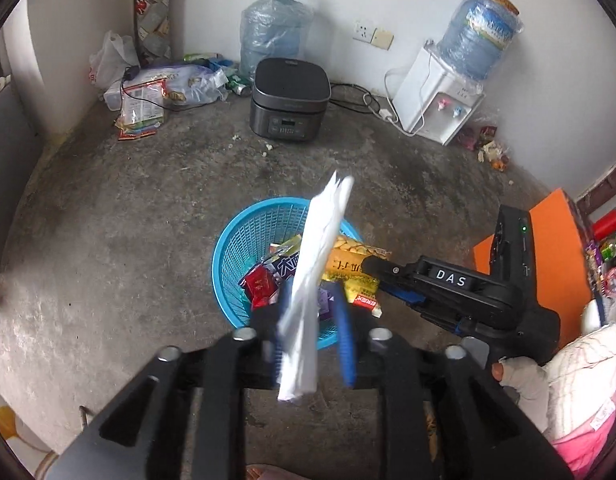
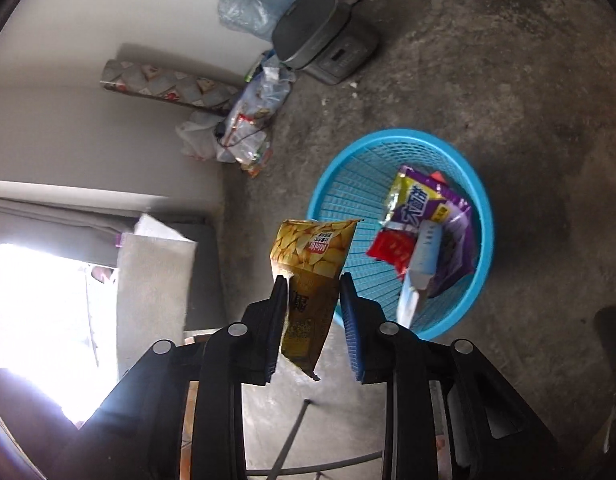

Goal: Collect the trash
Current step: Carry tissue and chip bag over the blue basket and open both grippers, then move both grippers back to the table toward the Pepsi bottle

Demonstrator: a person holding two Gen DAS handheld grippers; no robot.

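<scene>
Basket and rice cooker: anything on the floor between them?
Bare concrete apart from a few small white crumbs near the cooker; the left wrist view shows the stretch up from the basket.

Bare concrete room with white walls and clutter along the far wall.

A stained grey concrete floor (image 1: 127,216) fills the middle of the left wrist view, meeting white walls (image 1: 340,4) at the top. Against the wall stand an empty water jug (image 1: 273,26), a dark rice cooker (image 1: 289,98) with its cord trailing, and a white water dispenser (image 1: 438,94) at upper right under a wall socket (image 1: 372,34). An orange panel (image 1: 548,240) shows at right. In the right wrist view, bright daylight (image 2: 31,300) floods the lower left.
</scene>
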